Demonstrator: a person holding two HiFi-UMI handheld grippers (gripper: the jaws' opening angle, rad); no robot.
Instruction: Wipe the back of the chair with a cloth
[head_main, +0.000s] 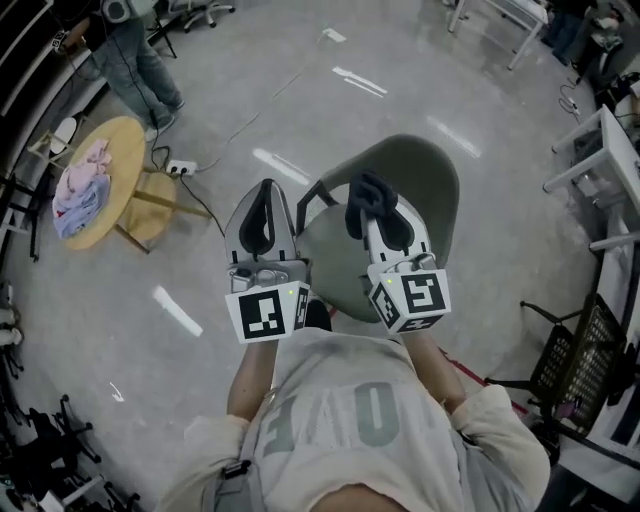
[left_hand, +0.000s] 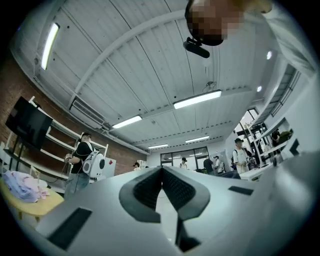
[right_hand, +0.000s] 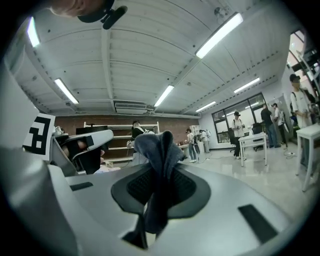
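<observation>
Nearest the head camera, at the bottom of the frame, is the person's pale shirt, and just above it are the two marker cubes. From these the left gripper (head_main: 266, 192) and right gripper (head_main: 383, 222) reach up toward the middle of the frame. Both hang over the grey-green chair (head_main: 425, 175), whose seat lies under them and whose curved back rises at centre right. A dark cloth (head_main: 364, 195) sticks out of the right gripper's jaws, and in this view it looks held above the seat rather than laid on the back. At the upper left a round wooden bench (head_main: 125, 135) carries a heap of pinkish fabric (head_main: 82, 185). The left gripper view looks up at ceiling lights and a far room. Its jaws are pressed together at the tips with nothing between them. The right gripper view also tilts toward the ceiling. Its jaws pinch the cloth, which bunches above the pads and trails down through the gap. Neither gripper view shows the chair at all, and only the head view places it. Only the gripper views settle what each pair of jaws is doing. By my reading the cloth is in hand but no contact with the chair back shows, so the whole wipe is left to do.
</observation>
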